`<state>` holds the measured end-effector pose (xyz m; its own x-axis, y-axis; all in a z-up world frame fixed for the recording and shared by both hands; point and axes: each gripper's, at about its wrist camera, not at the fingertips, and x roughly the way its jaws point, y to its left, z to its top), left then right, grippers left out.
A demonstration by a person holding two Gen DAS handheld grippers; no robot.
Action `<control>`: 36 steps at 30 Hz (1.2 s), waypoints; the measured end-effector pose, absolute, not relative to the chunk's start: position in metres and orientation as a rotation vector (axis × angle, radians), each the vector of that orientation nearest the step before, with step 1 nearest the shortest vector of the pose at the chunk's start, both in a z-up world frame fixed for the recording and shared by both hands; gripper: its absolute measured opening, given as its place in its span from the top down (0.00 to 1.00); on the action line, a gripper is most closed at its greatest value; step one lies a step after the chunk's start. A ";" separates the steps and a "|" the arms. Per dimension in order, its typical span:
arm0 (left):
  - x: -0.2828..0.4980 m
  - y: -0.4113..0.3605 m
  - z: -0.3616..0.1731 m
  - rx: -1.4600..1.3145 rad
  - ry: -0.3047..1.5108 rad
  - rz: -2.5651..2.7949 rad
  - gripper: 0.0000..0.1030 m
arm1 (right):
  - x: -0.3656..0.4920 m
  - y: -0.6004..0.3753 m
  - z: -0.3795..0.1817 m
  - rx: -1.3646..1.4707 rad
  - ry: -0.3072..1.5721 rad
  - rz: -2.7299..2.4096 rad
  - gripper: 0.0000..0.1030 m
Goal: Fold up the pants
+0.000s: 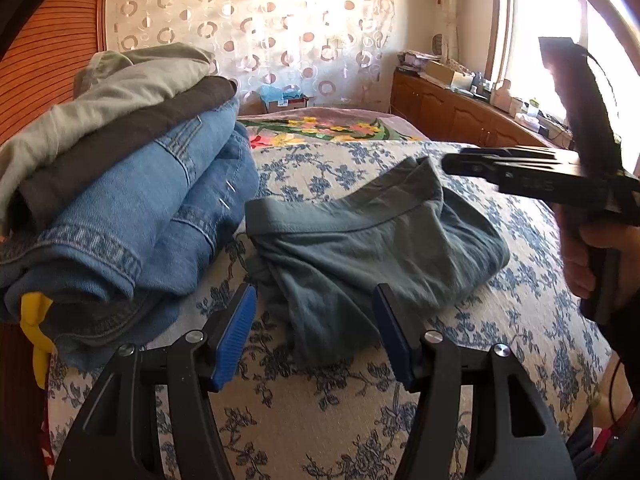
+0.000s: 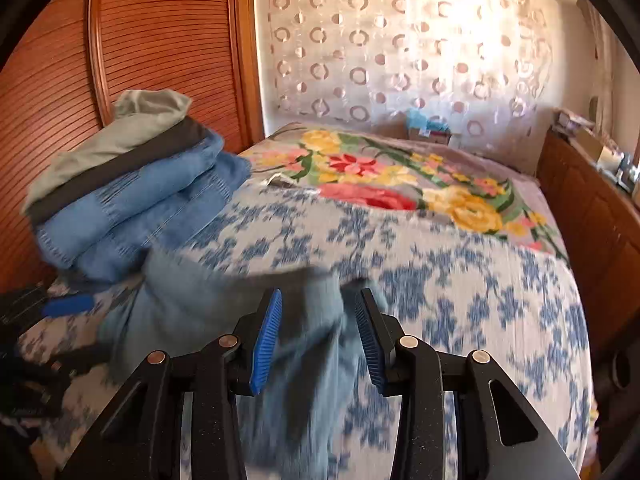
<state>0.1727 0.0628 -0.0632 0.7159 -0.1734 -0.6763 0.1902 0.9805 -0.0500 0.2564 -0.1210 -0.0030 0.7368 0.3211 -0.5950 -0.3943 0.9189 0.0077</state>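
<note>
Grey-green soft cotton pants (image 1: 372, 248) crumpled on blue-floral bedspread (image 1: 320, 432), beside folded denim stack (image 1: 132, 216). My left gripper (image 1: 314, 336) and right gripper (image 2: 318, 340) both gape, unclamped. Risk: limp cloth bunches, slips a shallow pinch

Daylight floods in through the window (image 1: 548, 40), which is blown out to white, and glows through the curtain (image 1: 256, 20) behind the bed (image 1: 328, 420). Both views bulge like a fisheye, with dark corners and bent edges. The left wrist view is mostly sharp. The right wrist view is smeared by motion, the pants (image 2: 304, 360) and bed pattern most of all.
</note>
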 end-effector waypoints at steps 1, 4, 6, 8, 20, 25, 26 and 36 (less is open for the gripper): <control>0.170 0.063 -0.064 0.021 0.747 -0.205 0.40 | 0.248 -0.125 -0.005 -0.121 0.636 0.408 0.61; 0.165 0.062 -0.068 0.019 0.757 -0.211 0.40 | 0.227 -0.140 -0.011 -0.123 0.648 0.433 0.61; 0.162 0.061 -0.071 0.026 0.764 -0.210 0.40 | 0.209 -0.151 -0.009 -0.119 0.655 0.454 0.61; 0.161 0.061 -0.073 0.030 0.769 -0.211 0.41 | 0.196 -0.159 -0.014 -0.115 0.664 0.471 0.61; 0.161 0.063 -0.083 0.030 0.818 -0.214 0.48 | 0.190 -0.160 -0.035 -0.128 0.731 0.531 0.61; 0.160 0.063 -0.086 0.040 0.827 -0.215 0.55 | 0.200 -0.155 -0.038 -0.147 0.742 0.535 0.61; 0.161 0.063 -0.087 0.040 0.830 -0.215 0.56 | 0.201 -0.153 -0.039 -0.152 0.745 0.535 0.61; 0.163 0.058 -0.091 0.065 0.849 -0.240 0.84 | 0.202 -0.155 -0.036 -0.164 0.761 0.567 0.87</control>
<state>0.1628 0.0584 -0.0912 0.6353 -0.1844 -0.7499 0.2357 0.9710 -0.0391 0.2022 -0.1548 -0.0362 0.5834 0.4261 -0.6914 -0.5411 0.8388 0.0602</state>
